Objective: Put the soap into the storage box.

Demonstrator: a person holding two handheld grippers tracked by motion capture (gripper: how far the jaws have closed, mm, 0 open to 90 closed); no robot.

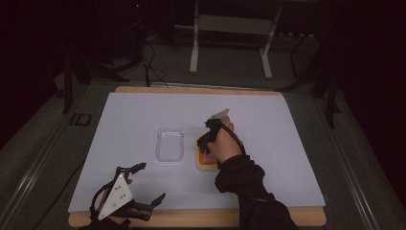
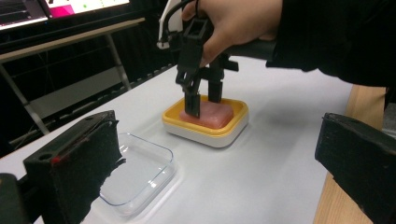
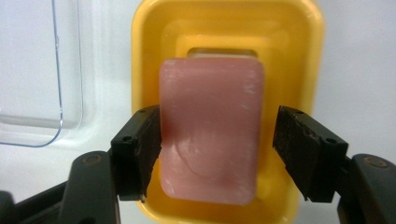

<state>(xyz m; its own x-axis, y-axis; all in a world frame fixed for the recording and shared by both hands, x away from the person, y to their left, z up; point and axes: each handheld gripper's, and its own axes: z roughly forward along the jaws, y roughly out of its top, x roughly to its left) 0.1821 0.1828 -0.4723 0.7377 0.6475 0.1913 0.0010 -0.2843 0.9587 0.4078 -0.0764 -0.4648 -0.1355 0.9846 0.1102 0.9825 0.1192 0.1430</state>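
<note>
A pink bar of soap [image 3: 210, 116] lies in a yellow dish [image 3: 224, 28] with a white base, right of the table's middle [image 1: 206, 165]. My right gripper [image 3: 217, 154] points down over it, one jaw on each long side of the bar. Its left pad sits against the soap's edge and its right pad stands a little apart, so it is open. The left gripper view shows the same straddle [image 2: 204, 105] over the soap [image 2: 212, 116]. My left gripper [image 1: 151, 182] rests open near the front left edge, with nothing between its jaws.
A clear plastic tray [image 1: 170, 143] lies just left of the dish, with nothing in it. A white sheet [image 1: 287, 143] covers a wooden board [image 1: 201, 218]. Beyond the table stand metal frame legs [image 1: 194, 52] and cables on a dark floor.
</note>
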